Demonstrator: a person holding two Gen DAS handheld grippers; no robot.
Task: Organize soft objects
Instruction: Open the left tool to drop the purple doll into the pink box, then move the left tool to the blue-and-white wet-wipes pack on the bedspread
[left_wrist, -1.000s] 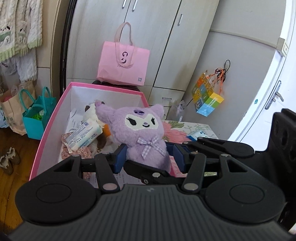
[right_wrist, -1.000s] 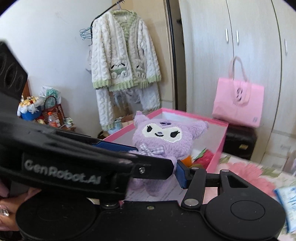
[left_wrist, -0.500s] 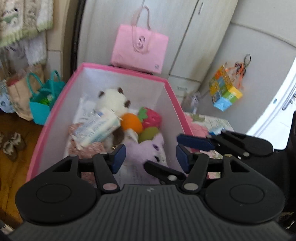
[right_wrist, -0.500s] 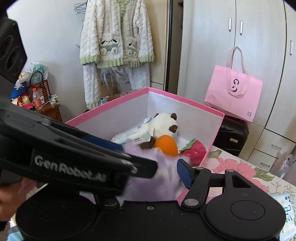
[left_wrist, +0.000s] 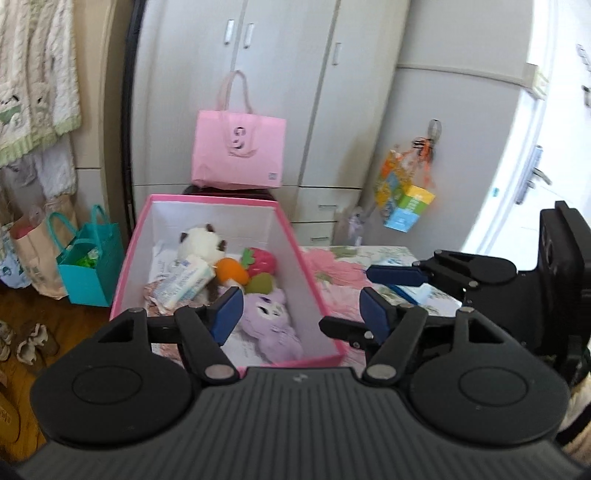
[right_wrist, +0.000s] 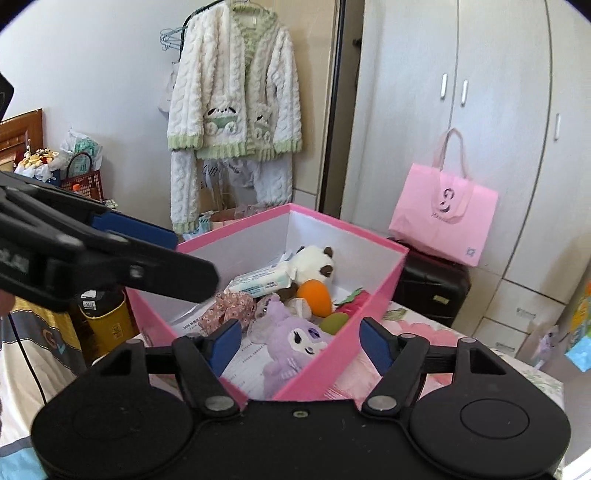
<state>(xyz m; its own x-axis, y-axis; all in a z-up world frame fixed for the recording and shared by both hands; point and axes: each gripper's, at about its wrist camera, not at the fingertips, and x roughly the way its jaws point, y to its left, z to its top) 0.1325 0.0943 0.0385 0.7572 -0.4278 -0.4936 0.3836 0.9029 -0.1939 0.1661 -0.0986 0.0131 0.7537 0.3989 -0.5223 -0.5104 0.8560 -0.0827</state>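
The purple plush (left_wrist: 271, 325) lies face up in the near end of the pink box (left_wrist: 314, 291); it also shows in the right wrist view (right_wrist: 291, 347). Behind it in the box lie a white panda plush (left_wrist: 201, 242), an orange plush (left_wrist: 231, 271), a red strawberry plush (left_wrist: 260, 260), a green plush (left_wrist: 260, 284) and a tissue pack (left_wrist: 184, 282). My left gripper (left_wrist: 301, 314) is open and empty above the box's near edge. My right gripper (right_wrist: 299, 341) is open and empty, also above the box (right_wrist: 373, 299); it appears at the right of the left wrist view (left_wrist: 384, 291).
A pink tote bag (left_wrist: 238, 151) stands on a dark suitcase behind the box, before grey wardrobes. A teal bag (left_wrist: 90, 264) sits on the floor at left. A flowered bedspread (left_wrist: 343, 266) with a blue-white pack (left_wrist: 415, 293) lies right of the box. A knitted cardigan (right_wrist: 232, 96) hangs at left.
Both grippers held the purple plush above the box one second ago. They opened, the plush dropped into the box, and both grippers have pulled back and up.
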